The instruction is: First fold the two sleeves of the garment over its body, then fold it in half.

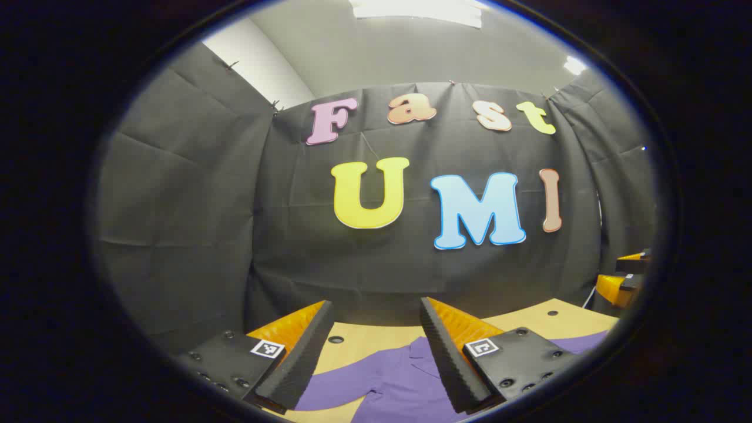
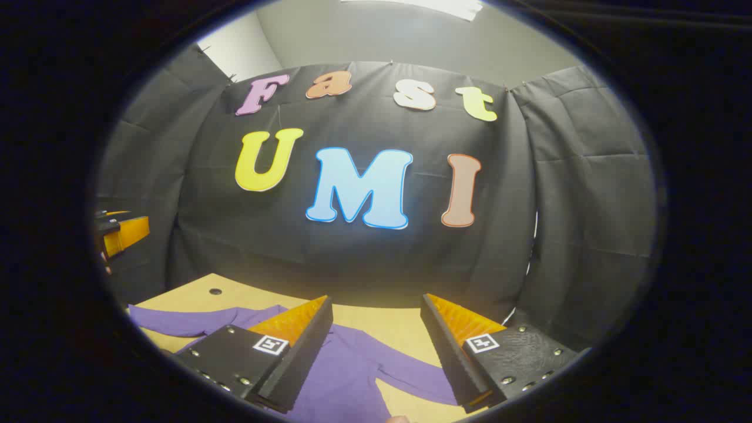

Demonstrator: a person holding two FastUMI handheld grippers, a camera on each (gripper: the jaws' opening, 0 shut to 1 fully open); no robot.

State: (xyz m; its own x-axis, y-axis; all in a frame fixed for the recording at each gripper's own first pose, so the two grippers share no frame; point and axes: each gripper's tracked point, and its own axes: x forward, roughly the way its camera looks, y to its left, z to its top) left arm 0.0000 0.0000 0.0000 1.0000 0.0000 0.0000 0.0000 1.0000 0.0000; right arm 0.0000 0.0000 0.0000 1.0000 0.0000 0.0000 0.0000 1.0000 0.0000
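Note:
A purple garment (image 1: 388, 382) lies spread flat on the wooden table (image 1: 364, 343), collar toward the far wall. My left gripper (image 1: 376, 317) hangs open above it, nothing between its fingers; the collar and one sleeve show below. In the right gripper view the same purple garment (image 2: 346, 376) lies with one sleeve (image 2: 182, 320) stretched to the left and the other sleeve (image 2: 411, 376) running to the lower right. My right gripper (image 2: 376, 308) is open too, held above the cloth and touching nothing. The other gripper (image 2: 120, 232) shows at the far left edge.
The wooden table (image 2: 235, 294) has small round holes (image 2: 215, 291) in its top and ends at the black cloth wall close behind. Part of the other gripper (image 1: 623, 282) shows at the right edge of the left gripper view.

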